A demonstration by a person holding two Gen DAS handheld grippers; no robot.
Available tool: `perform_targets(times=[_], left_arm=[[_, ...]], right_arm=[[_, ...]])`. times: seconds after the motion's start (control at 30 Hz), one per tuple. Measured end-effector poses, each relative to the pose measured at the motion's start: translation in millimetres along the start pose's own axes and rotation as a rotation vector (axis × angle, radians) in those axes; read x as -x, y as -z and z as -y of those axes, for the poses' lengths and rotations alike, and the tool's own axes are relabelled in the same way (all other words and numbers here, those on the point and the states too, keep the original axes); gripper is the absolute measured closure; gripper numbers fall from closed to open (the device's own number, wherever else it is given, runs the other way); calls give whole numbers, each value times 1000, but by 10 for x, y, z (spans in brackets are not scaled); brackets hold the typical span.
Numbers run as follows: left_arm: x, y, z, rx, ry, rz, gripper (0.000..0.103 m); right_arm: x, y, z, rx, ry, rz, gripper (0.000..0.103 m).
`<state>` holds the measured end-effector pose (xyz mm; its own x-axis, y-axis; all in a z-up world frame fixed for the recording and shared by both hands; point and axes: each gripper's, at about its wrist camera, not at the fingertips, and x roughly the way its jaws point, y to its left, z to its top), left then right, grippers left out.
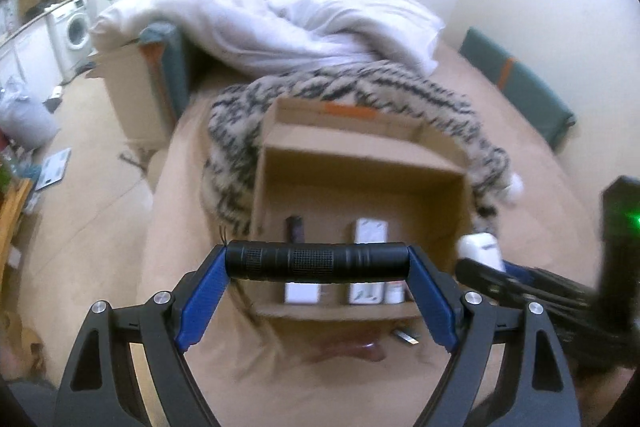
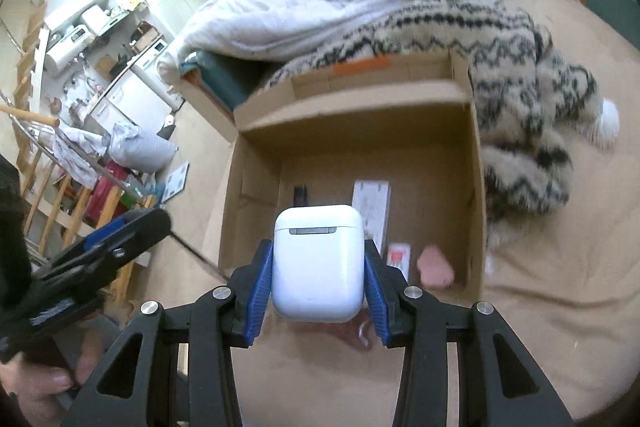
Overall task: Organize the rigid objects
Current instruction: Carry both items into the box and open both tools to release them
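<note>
While both grippers hang over the bed [image 2: 540, 339]:
Left gripper [image 1: 318, 261]: fingers clamp a black flashlight [image 1: 316, 261] endwise, above the cardboard box [image 2: 476, 163].
Right gripper [image 2: 319, 277]: fingers clamp a white earbud case [image 2: 318, 263], above the same box.
Box contents: small white cartons [image 2: 372, 203].

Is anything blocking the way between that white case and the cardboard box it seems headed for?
Nothing visible does. The right tongs hold the white case over the near edge of the open cardboard box, whose top is uncovered. A few small items already lie on its floor, with bare cardboard left between them.
</note>
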<state>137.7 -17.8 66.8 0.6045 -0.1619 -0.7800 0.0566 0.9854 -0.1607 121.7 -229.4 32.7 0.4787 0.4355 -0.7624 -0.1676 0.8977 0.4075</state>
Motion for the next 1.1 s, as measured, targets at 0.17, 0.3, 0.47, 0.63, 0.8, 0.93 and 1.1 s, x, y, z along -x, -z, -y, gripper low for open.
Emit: perform_targets(times=[0.17,0.3,0.47,0.63,0.8,0.93,1.1], left_arm=[[-2,-369,105,31,86,-12,18],[-39,-659,189,45,168,-16,18],[-332,-843,179,79,234,-67,18],[-984,-549,80,37,116,-161,18],[-1517,-205,-19,23,29,-272,18],[-1618,-91,23,-9,-9,-291,18],[-1741,-11,4,-24,-60,-318,18]], right_arm=[[-45,-304,97,-14,25,13,58],[-172,-479,190,-23,45,14,58],[-413,-481,335,-56,50,-21,58],[-710,-412,417,-55,110,-94,58],[-939,-327,454,-50,129,-165,58],[-1053,-297,440,-52,131,-204,58],[-1126,-273,496,-62,156,-231,58]])
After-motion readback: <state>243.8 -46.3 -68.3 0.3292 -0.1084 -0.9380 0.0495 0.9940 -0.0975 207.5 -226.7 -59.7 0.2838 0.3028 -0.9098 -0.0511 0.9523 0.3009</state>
